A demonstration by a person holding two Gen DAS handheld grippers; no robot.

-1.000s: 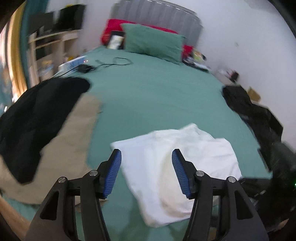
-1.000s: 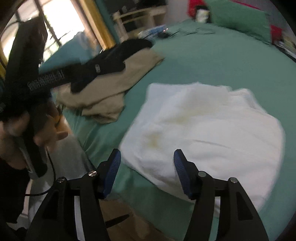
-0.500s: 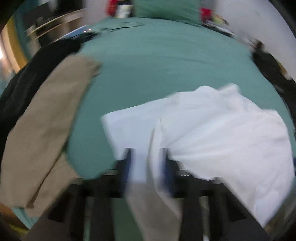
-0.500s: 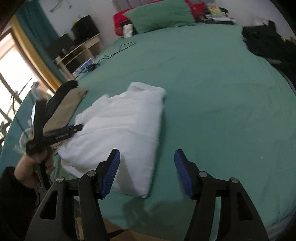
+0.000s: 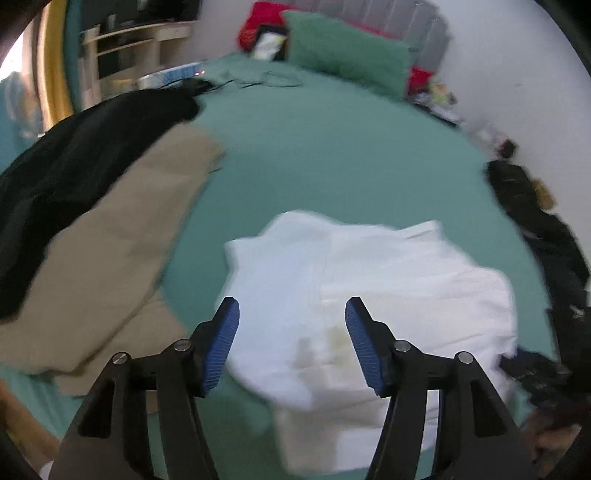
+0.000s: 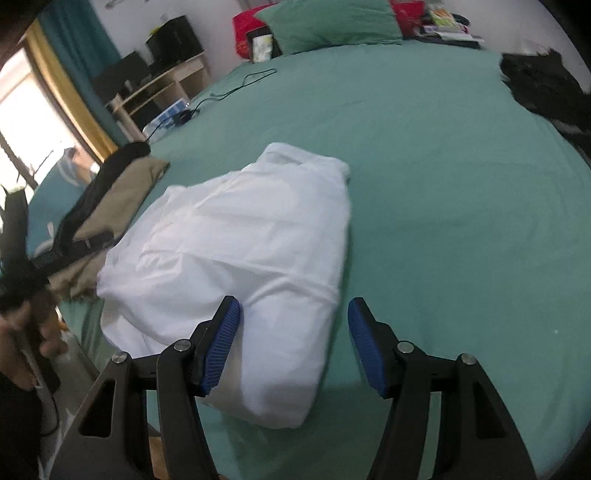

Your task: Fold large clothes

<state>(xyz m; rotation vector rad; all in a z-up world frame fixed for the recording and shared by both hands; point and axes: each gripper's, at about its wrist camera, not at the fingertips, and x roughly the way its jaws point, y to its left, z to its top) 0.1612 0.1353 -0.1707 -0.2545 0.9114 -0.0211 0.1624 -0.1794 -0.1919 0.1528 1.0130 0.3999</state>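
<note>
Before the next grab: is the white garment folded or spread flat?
Folded. The white garment lies as a compact layered bundle with doubled edges on the green bed.

Daylight enters from window (image 6: 33, 122) at left, overexposed. Left wrist view motion-blurred throughout; right sharper. Fisheye bending, dark vignette at corners.

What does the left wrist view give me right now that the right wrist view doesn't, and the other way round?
Only the left wrist view: the grey headboard, the yellowish stains on the white garment, and the left gripper, open above that garment, jaws just opened with nothing between them.

Only the right wrist view: the person's left hand at the bed's edge, the bright window, and the right gripper, open over the garment's near corner.

Both: the green bed sheet, the beige garment under a black one, the green pillow, and dark clothes at the far side.
</note>
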